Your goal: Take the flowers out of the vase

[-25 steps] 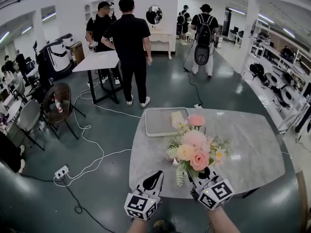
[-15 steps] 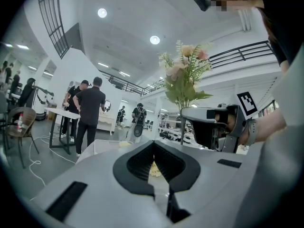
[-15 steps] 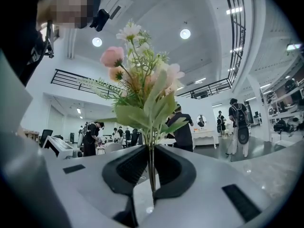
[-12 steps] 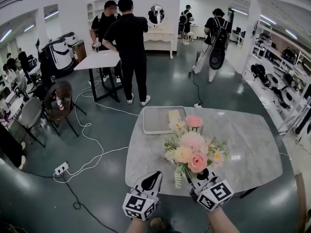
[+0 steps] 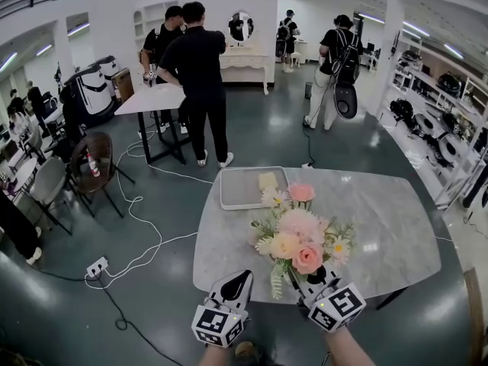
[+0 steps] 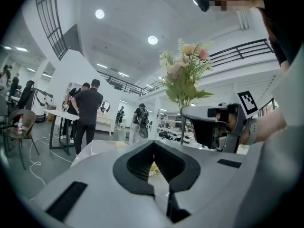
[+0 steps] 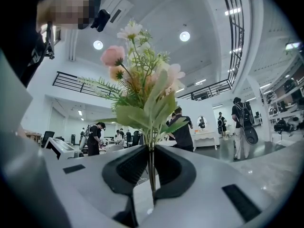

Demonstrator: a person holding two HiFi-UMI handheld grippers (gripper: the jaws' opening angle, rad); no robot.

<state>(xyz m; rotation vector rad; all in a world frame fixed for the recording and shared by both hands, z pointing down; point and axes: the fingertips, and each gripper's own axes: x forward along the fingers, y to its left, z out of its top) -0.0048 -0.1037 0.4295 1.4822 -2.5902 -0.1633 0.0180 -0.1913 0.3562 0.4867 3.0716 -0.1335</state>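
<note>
Still, your right hand-held gripper (image 5: 309, 276) holds the flowers (image 5: 297, 235) by their stems, free above the desk (image 5: 396, 227); the left hand-held gripper (image 5: 244, 277) stays closed, empty.

A grey marble table (image 5: 396, 227) with rounded corners carries a shallow pale tray (image 5: 244, 191) near its far left corner. A yellowish block (image 5: 267, 181) lies in the tray.
</note>
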